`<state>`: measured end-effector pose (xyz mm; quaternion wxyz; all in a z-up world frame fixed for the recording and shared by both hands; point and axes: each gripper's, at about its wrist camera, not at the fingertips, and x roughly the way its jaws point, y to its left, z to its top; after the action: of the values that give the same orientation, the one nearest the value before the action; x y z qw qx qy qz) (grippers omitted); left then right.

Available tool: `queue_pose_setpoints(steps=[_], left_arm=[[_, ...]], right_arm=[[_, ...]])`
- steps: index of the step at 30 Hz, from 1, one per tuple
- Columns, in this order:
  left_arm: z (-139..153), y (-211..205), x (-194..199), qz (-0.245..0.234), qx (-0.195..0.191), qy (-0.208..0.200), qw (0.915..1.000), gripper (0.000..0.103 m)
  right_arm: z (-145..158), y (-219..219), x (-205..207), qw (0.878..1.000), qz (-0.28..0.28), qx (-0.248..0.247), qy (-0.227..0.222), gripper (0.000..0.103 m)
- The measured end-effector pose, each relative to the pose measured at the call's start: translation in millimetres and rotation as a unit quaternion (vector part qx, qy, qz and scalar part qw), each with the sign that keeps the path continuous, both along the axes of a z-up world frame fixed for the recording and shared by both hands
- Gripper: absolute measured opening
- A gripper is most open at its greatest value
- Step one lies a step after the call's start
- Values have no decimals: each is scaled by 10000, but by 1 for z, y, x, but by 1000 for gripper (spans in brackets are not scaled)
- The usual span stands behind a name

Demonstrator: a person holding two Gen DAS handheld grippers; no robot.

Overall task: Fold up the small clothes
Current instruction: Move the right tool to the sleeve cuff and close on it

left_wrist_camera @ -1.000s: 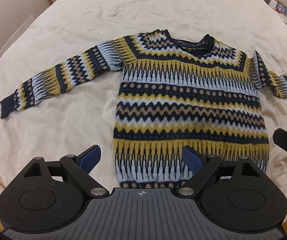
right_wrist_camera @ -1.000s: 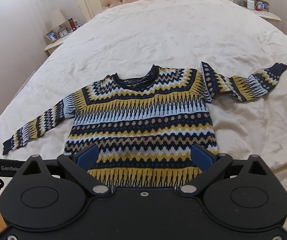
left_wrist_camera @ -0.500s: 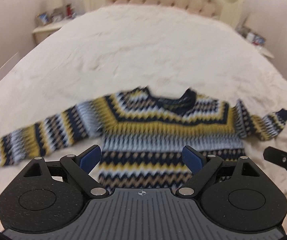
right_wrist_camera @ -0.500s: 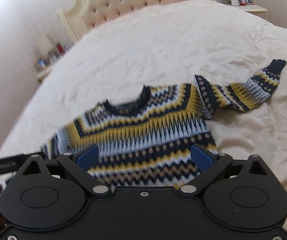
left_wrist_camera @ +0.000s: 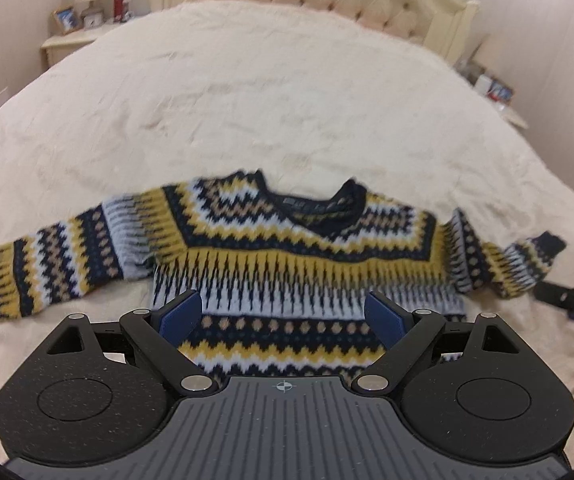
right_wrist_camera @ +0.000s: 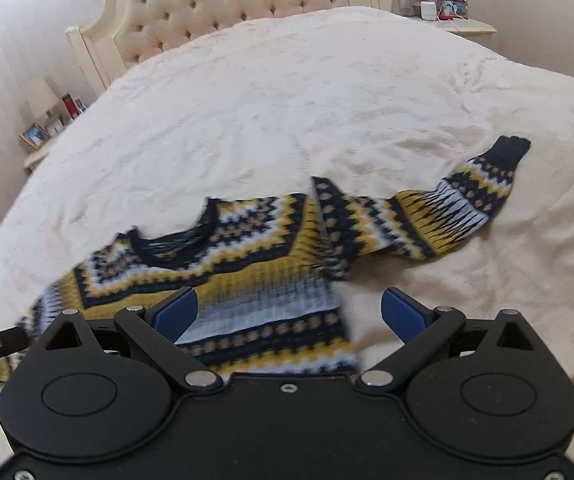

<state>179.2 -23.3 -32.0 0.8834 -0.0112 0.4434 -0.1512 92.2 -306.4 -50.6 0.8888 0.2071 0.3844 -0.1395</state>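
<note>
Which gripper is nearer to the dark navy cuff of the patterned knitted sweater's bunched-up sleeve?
Right. The right gripper hovers by that sleeve's armpit, the dark navy cuff ahead to its right. The left gripper hangs over the sweater's middle, farther away.

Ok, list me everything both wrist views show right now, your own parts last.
sweater: one, navy, yellow and pale blue pattern, flat on the bed, sleeves spread
bed cover: one, cream, under the sweater
headboard: one, cream, tufted, far end
nightstands: two, cream, either side of the headboard, holding lamps, frames and small items
left gripper: one, black with blue fingers, open above the sweater body
right gripper: one, black with blue fingers, open above the sweater's side edge
</note>
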Motion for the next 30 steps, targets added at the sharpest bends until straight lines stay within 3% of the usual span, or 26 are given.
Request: queue_pose_setpoints(steps=[4, 14, 27, 30], left_arm=[[-9, -5, 0, 245, 155, 380, 9989, 88], [-18, -31, -12, 955, 494, 648, 9921, 88], [-19, -57, -9, 1233, 763, 787, 9863, 88], [-20, -62, -6, 1227, 804, 807, 9859, 88]], right_arm=[[-20, -44, 16, 9996, 13, 61, 291, 98], [-58, -171, 56, 9975, -214, -166, 652, 92], [-90, -297, 107, 9859, -591, -1020, 1192, 89], [-106, -309, 113, 9830, -501, -970, 1476, 81]])
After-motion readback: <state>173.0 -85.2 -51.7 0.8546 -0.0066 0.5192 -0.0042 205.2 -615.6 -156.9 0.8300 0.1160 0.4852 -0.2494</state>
